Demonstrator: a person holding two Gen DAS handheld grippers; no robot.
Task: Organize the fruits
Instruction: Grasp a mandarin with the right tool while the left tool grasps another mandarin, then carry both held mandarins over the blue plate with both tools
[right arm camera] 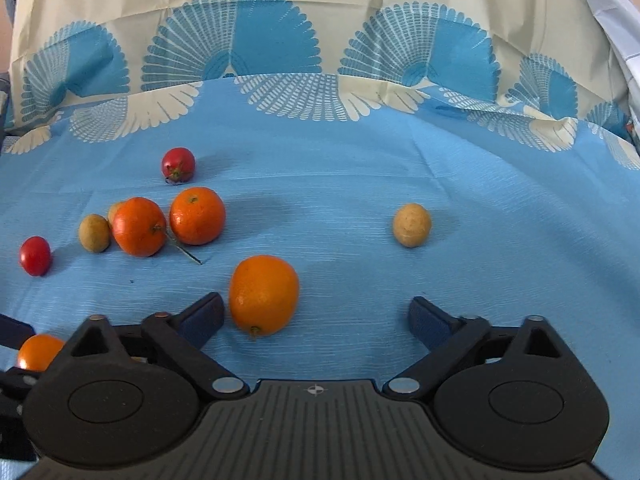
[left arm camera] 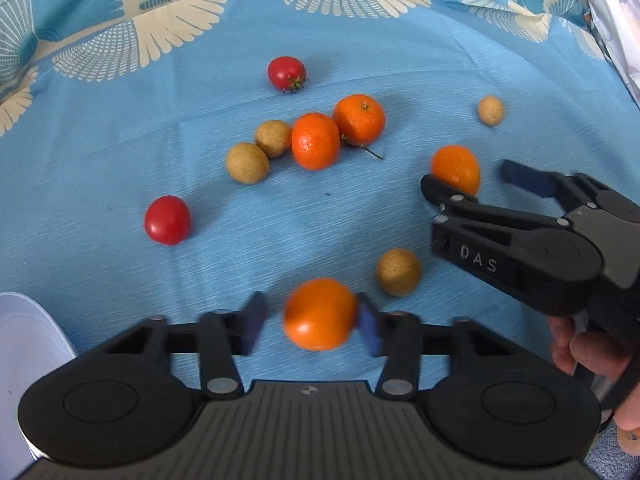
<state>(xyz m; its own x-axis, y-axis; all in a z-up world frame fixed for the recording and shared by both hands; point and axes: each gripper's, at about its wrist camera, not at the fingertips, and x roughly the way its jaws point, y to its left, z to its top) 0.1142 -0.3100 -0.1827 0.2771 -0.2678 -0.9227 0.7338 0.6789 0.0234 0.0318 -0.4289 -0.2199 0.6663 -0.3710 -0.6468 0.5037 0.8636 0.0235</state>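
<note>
On a blue cloth [left arm camera: 100, 152] lie several oranges, small brown fruits and two tomatoes. My left gripper [left arm camera: 311, 329] straddles one orange [left arm camera: 318, 314]: the right pad touches it and a narrow gap shows at the left pad [left arm camera: 254, 326]. The picture is blurred there. My right gripper [right arm camera: 316, 316] is open around another orange [right arm camera: 264, 294], which rests on the cloth close to its left finger [right arm camera: 204, 316], far from the other. In the left wrist view the right gripper [left arm camera: 476, 180] stands at the right, with that orange [left arm camera: 456, 168] between its fingers.
Two oranges [left arm camera: 316, 141] [left arm camera: 359, 119], two brown fruits [left arm camera: 247, 163] [left arm camera: 273, 138] and a tomatoes [left arm camera: 287, 73] cluster mid-cloth. Another tomato [left arm camera: 167, 220] and brown fruits [left arm camera: 398, 272] [left arm camera: 490, 110] lie apart. A white container [left arm camera: 24, 340] sits at the near left. A hand [left arm camera: 576, 352] holds the right gripper.
</note>
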